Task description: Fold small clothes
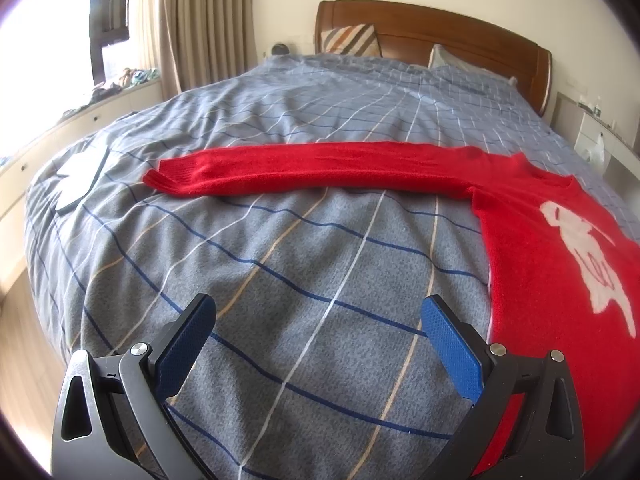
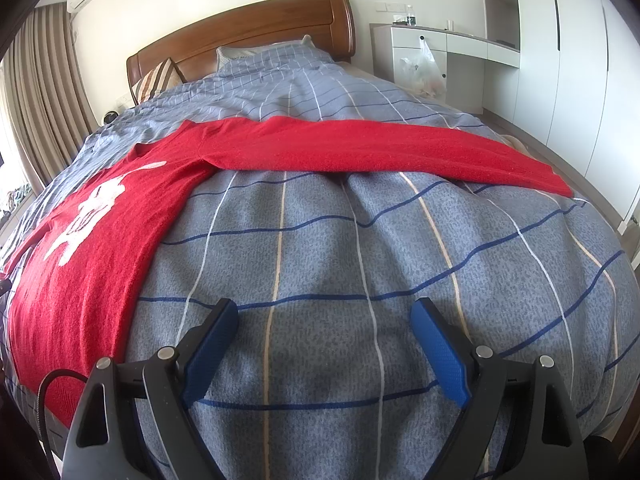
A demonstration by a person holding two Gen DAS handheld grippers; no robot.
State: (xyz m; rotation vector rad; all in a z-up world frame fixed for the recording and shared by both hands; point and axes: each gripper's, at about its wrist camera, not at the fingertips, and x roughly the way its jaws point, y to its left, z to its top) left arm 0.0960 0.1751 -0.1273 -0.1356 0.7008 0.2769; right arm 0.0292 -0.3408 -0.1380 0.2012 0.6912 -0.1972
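A red sweater (image 1: pixel 548 256) with a white animal design lies flat on the bed, sleeves spread wide. In the left wrist view one sleeve (image 1: pixel 304 170) stretches left across the blanket. In the right wrist view the sweater body (image 2: pixel 92 240) is at the left and the other sleeve (image 2: pixel 380 150) runs right toward the bed edge. My left gripper (image 1: pixel 318 312) is open and empty above the blanket, left of the sweater's body. My right gripper (image 2: pixel 324 314) is open and empty above the blanket, right of the body.
The blue-grey checked blanket (image 1: pixel 280 248) covers the bed. A white and dark folded item (image 1: pixel 78 178) lies near the bed's left edge. A wooden headboard (image 1: pixel 432 28) and pillows stand at the far end. A white desk (image 2: pixel 444 46) with a plastic bag is right of the bed.
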